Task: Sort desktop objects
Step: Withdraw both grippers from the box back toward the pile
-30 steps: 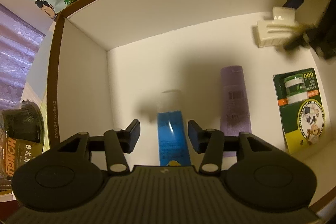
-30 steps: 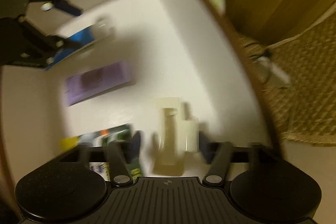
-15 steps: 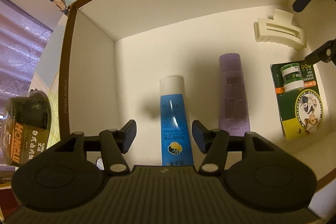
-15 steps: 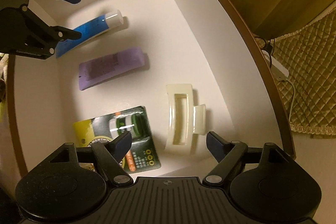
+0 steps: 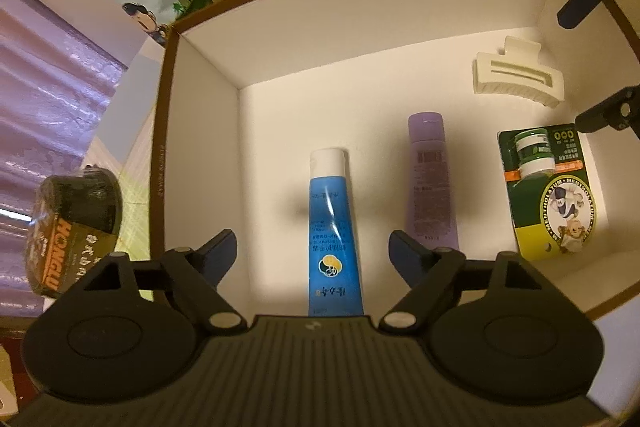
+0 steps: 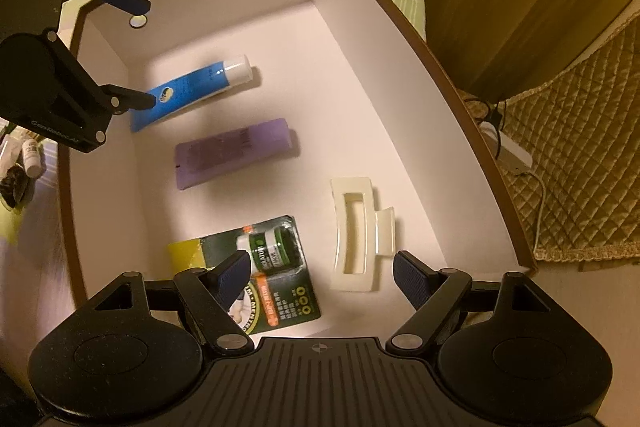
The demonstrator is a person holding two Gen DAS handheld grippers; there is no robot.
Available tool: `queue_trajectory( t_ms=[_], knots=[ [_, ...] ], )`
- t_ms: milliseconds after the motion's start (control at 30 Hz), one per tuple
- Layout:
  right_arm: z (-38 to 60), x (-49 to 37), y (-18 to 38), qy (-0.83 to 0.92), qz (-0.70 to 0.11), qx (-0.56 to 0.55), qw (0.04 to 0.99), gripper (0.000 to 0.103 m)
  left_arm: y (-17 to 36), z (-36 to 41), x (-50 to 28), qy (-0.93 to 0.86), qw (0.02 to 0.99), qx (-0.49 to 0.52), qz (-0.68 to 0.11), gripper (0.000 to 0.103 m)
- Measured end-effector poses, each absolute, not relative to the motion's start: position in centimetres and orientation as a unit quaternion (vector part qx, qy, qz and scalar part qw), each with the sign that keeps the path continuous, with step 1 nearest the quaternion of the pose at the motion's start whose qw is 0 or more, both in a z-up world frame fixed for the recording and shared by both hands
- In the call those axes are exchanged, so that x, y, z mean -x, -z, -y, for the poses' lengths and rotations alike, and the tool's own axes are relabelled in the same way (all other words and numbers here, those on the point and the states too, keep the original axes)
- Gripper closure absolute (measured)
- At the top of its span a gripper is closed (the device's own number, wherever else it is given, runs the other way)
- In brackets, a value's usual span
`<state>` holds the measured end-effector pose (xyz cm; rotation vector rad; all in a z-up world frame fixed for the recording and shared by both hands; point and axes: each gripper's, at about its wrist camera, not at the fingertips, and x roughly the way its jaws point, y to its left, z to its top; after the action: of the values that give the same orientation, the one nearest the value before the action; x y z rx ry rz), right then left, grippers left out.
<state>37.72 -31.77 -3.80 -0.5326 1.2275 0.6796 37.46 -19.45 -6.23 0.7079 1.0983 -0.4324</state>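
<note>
Both tongs hang wide and empty over the white box [image 5: 280,27].
Blue tube [image 5: 333,227] lies between the left tongs [image 5: 312,251]; hair claw [image 6: 356,231] between the right tongs [image 6: 322,273].

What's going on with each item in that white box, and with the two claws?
Blue tube: lying flat, capped.
Purple tube: lying flat.
Hair claw: resting on the box floor.
Ointment card: flat, sealed.
Left gripper: open, empty.
Right gripper: open, empty.
</note>
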Motion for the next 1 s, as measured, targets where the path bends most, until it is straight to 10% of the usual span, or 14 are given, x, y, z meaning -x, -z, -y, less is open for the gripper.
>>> queue_trajectory(
  t_ms=[133,1000],
  knots=[
    [31.9,-36.5,2.9,-0.307,-0.551,0.236,0.739,0.006,5.2,19.5,-36.5,0.195,0.779,-0.326,-0.499,0.018],
    [32.4,-29.3,-3.9,-0.268,-0.478,0.171,0.818,0.006,-2.7,15.6,-27.2,0.183,0.830,-0.272,-0.451,0.009]
  ],
)
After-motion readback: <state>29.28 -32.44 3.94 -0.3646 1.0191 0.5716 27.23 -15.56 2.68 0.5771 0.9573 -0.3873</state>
